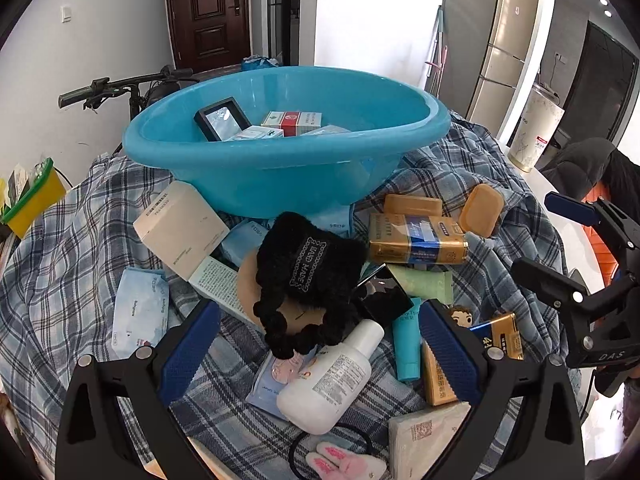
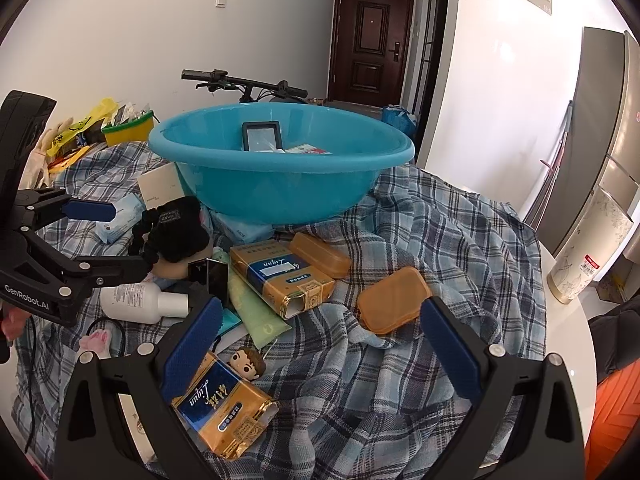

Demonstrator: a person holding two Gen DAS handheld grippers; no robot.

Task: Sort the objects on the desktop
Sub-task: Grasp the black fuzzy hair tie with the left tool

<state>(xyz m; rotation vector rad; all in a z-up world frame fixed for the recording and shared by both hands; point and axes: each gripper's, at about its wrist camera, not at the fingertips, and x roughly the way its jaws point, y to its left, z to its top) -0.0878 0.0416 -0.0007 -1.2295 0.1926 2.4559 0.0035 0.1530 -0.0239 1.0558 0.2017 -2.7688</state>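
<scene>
A round blue basin [image 1: 280, 168] sits at about 12 o'clock on the plaid cloth [image 1: 60, 272], its glossy wall smooth and its rim wide. Inside it lie a black-framed case [image 1: 222, 124] leaning on the wall, a red-and-white box [image 1: 292, 119] and pale packets beside it. In front of the basin, toward 6 o'clock, the clutter spreads: a black fuzzy pouch [image 1: 308, 264] with a stitched label, a white bottle [image 1: 332, 380] lying on its side, a cream box [image 1: 180, 228] at 10 o'clock, a gold-and-blue carton [image 1: 416, 240] at 2 o'clock, and two amber soap cases [image 2: 394, 300] near it.

The left gripper [image 1: 316, 356] hangs released, jaws spread wide on either side of the white bottle without touching it. The right gripper [image 2: 320, 356] is likewise spread open and empty, over bare cloth, with a second gold carton [image 2: 224, 408] just beside its left finger.
</scene>
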